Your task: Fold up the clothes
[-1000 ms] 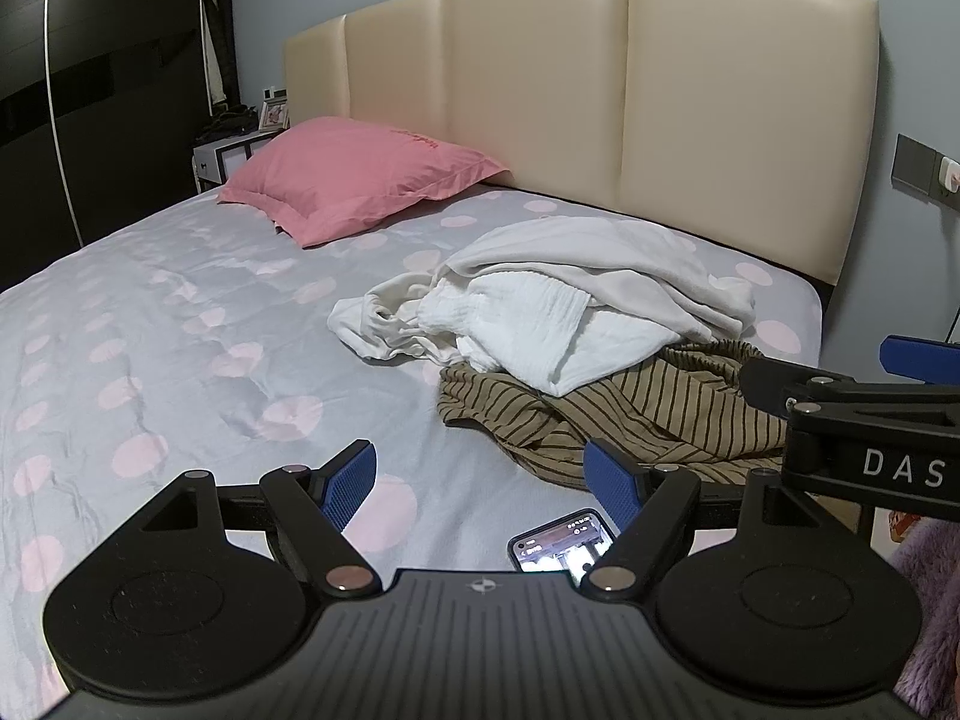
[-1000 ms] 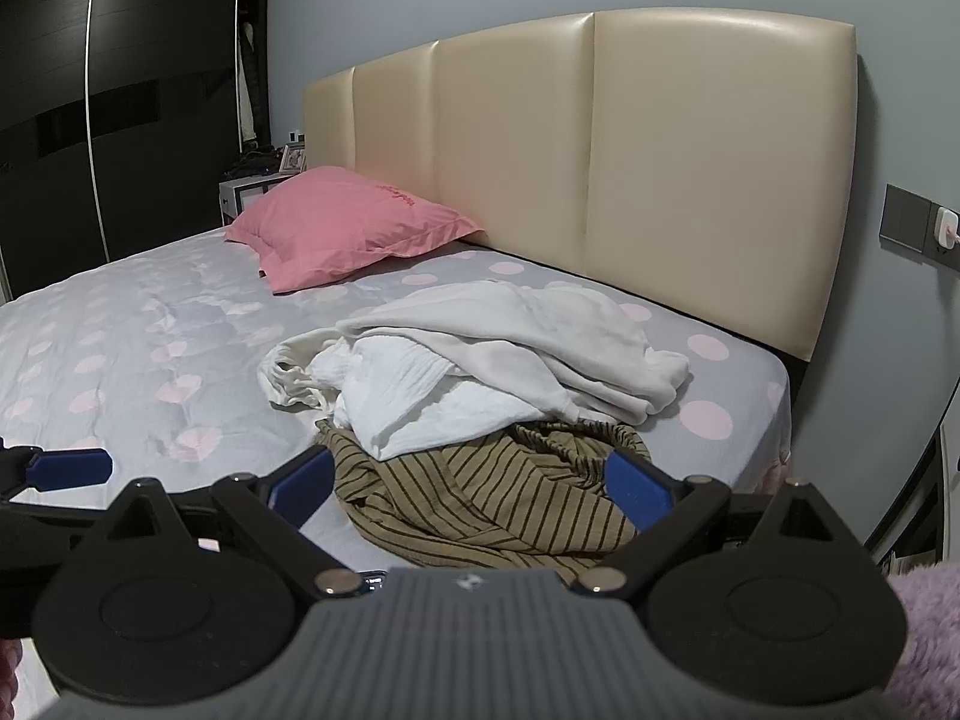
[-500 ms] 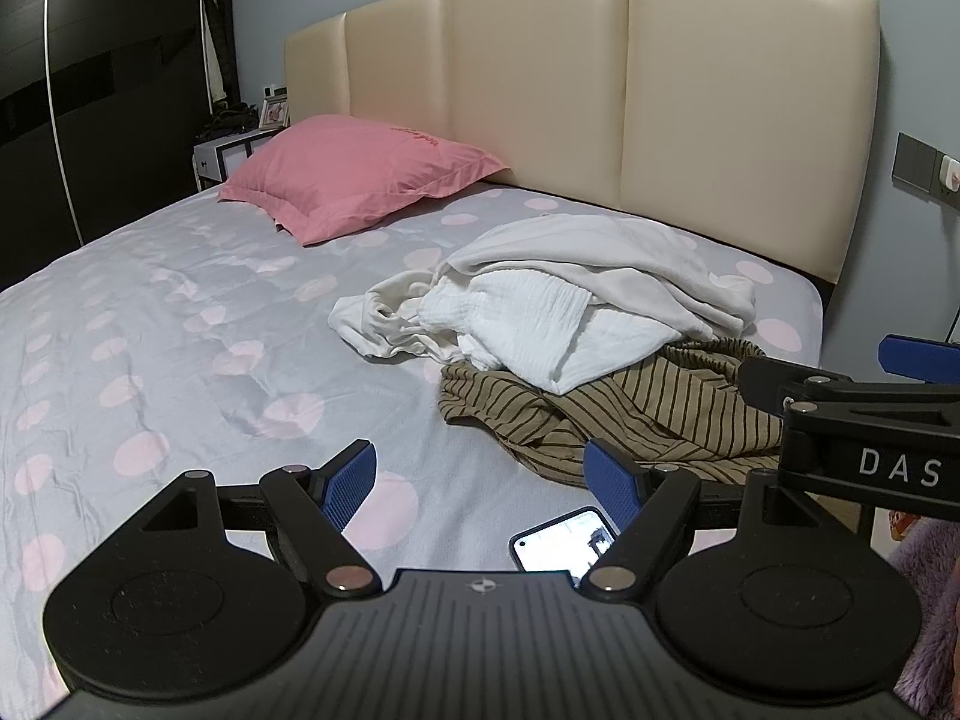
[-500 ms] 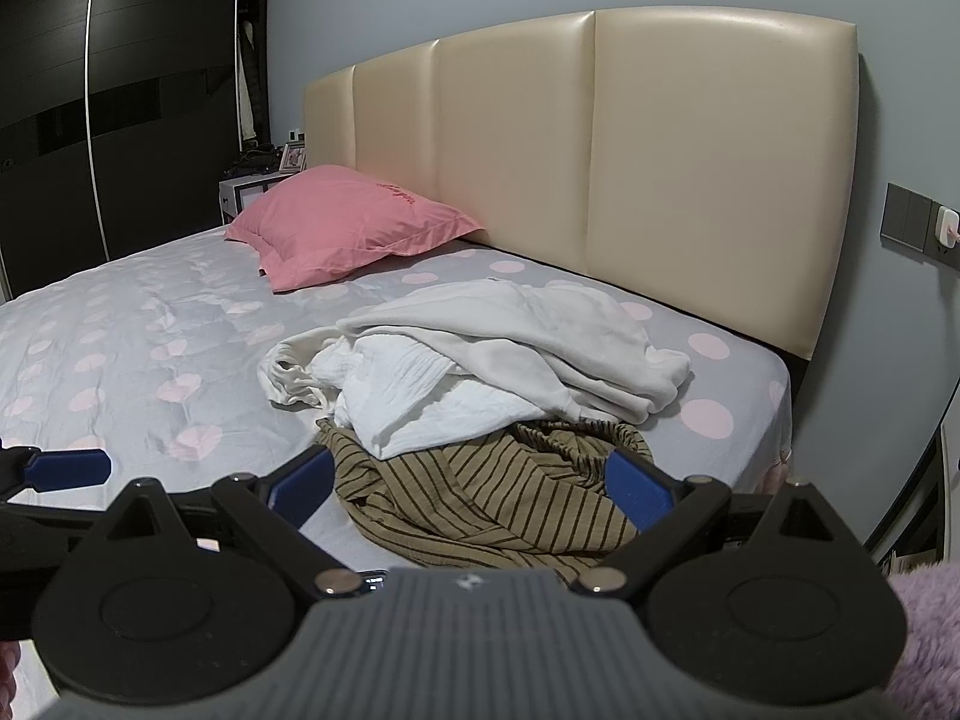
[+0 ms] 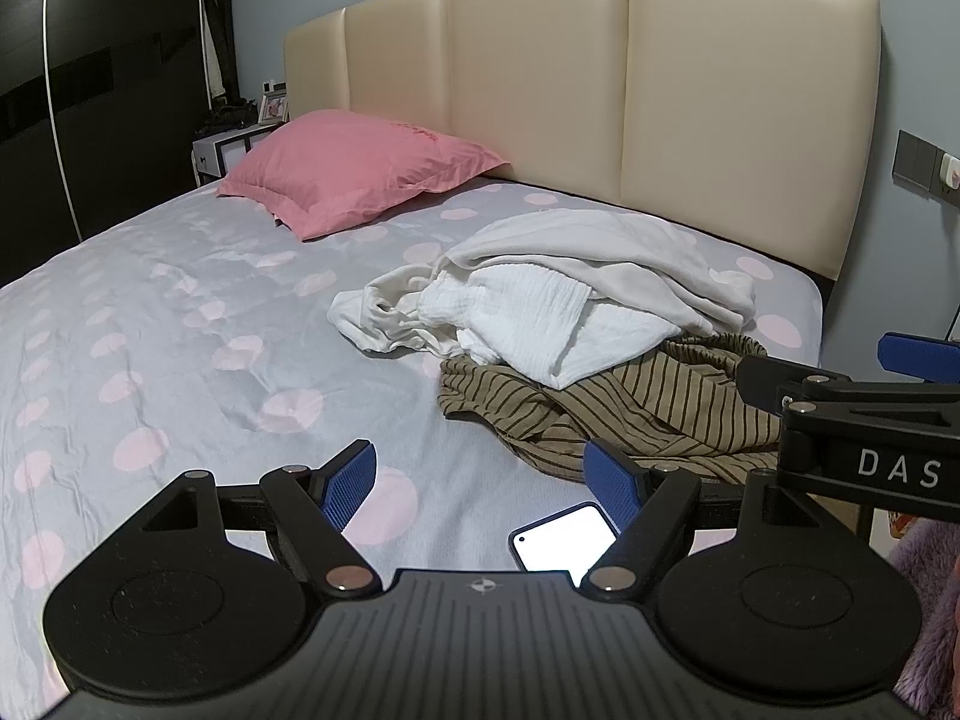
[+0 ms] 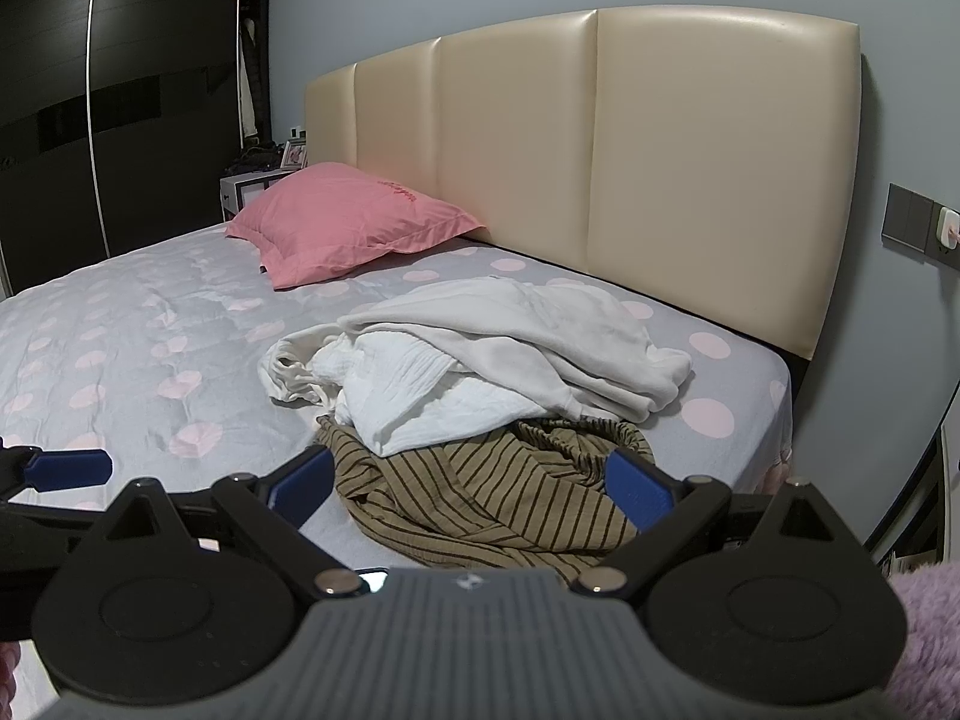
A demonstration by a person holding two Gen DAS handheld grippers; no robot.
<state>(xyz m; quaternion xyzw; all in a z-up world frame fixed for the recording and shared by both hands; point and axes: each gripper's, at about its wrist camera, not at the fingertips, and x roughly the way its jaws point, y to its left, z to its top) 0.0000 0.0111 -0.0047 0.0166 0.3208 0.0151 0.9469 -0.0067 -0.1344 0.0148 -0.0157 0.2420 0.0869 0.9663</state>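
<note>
A heap of clothes lies on the bed's near right side: white and cream garments (image 5: 558, 294) (image 6: 480, 354) rest partly on a crumpled olive striped garment (image 5: 630, 414) (image 6: 480, 492). My left gripper (image 5: 483, 483) is open and empty, low over the sheet just left of the striped garment. My right gripper (image 6: 468, 480) is open and empty, straight in front of the striped garment. The right gripper's body also shows at the right edge of the left wrist view (image 5: 852, 420).
A lit phone (image 5: 567, 543) lies on the grey dotted sheet (image 5: 180, 330) just ahead of my left gripper. A pink pillow (image 5: 354, 171) lies by the beige headboard (image 5: 600, 84). A nightstand (image 5: 231, 147) and dark wardrobe (image 5: 90, 78) stand at the far left.
Both grippers have barely moved. The phone's screen has changed from showing content to plain white.
</note>
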